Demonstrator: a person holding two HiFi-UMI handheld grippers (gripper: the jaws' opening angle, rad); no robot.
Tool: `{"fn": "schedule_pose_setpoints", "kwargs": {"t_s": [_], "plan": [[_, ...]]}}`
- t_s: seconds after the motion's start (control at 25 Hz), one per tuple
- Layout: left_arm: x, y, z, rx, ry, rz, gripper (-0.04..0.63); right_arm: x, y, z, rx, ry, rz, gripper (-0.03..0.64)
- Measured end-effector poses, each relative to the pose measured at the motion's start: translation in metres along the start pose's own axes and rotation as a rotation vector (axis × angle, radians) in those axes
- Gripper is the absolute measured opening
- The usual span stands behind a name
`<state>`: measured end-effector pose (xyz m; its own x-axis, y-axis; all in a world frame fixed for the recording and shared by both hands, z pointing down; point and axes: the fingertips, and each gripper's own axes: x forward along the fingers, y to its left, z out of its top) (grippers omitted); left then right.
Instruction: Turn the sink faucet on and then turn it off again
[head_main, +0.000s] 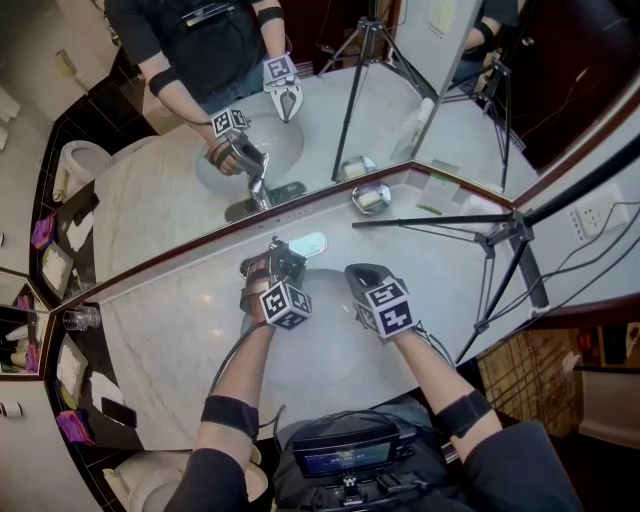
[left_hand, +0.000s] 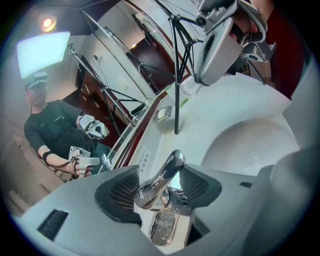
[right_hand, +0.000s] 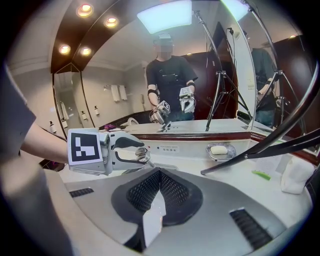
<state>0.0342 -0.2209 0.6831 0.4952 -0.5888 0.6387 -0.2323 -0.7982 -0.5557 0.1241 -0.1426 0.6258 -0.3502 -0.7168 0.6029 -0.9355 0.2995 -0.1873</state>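
Note:
The chrome faucet lever (left_hand: 172, 162) sits between the pads of my left gripper (left_hand: 160, 175), which is shut on it from both sides. Below the lever, the flat spout (left_hand: 162, 227) points toward the white basin (left_hand: 250, 145). In the head view, my left gripper (head_main: 278, 252) covers the lever at the back of the basin (head_main: 325, 300), and only the spout (head_main: 305, 243) shows. My right gripper (head_main: 358, 270) hovers over the basin just right of the faucet. Its pads (right_hand: 159, 175) are shut with nothing between them. From there I see the left gripper (right_hand: 142, 155) on the lever (right_hand: 141, 151).
A soap dish (head_main: 371, 197) with a bar stands at the mirror's foot, right of the faucet. A black tripod (head_main: 510, 235) stands on the counter's right end. A glass (head_main: 82, 318) sits far left. A small green item (right_hand: 261, 174) lies on the marble at right.

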Motion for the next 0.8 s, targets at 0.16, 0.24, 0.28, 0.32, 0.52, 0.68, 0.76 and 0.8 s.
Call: {"fn": "schedule_pose_setpoints", "kwargs": {"t_s": [0.16, 0.24, 0.28, 0.32, 0.52, 0.68, 0.76, 0.8], "plan": [[0.000, 0.003, -0.001, -0.024, -0.001, -0.004, 0.252, 0.001, 0.003, 0.000, -0.002, -0.001, 0.005, 0.018], [-0.001, 0.004, -0.002, -0.053, -0.001, -0.002, 0.250, 0.001, 0.003, 0.000, -0.003, -0.001, 0.005, 0.018], [-0.001, 0.005, -0.003, -0.074, -0.001, 0.000, 0.250, 0.001, 0.002, 0.000, -0.002, -0.002, 0.005, 0.018], [-0.002, 0.008, -0.003, -0.091, -0.001, 0.002, 0.250, 0.002, 0.002, 0.000, -0.001, -0.002, 0.005, 0.018], [-0.003, 0.019, -0.004, -0.113, -0.006, 0.004, 0.250, 0.004, 0.003, 0.001, 0.004, -0.003, 0.011, 0.018], [-0.006, 0.026, -0.006, -0.168, -0.011, 0.008, 0.250, 0.005, 0.004, 0.000, 0.002, 0.000, 0.017, 0.018], [-0.007, 0.031, -0.007, -0.203, -0.015, 0.011, 0.250, 0.006, 0.004, 0.000, 0.004, 0.002, 0.017, 0.018], [-0.008, 0.033, -0.008, -0.223, -0.017, 0.014, 0.250, 0.006, 0.004, 0.000, 0.004, 0.002, 0.018, 0.018]]}}
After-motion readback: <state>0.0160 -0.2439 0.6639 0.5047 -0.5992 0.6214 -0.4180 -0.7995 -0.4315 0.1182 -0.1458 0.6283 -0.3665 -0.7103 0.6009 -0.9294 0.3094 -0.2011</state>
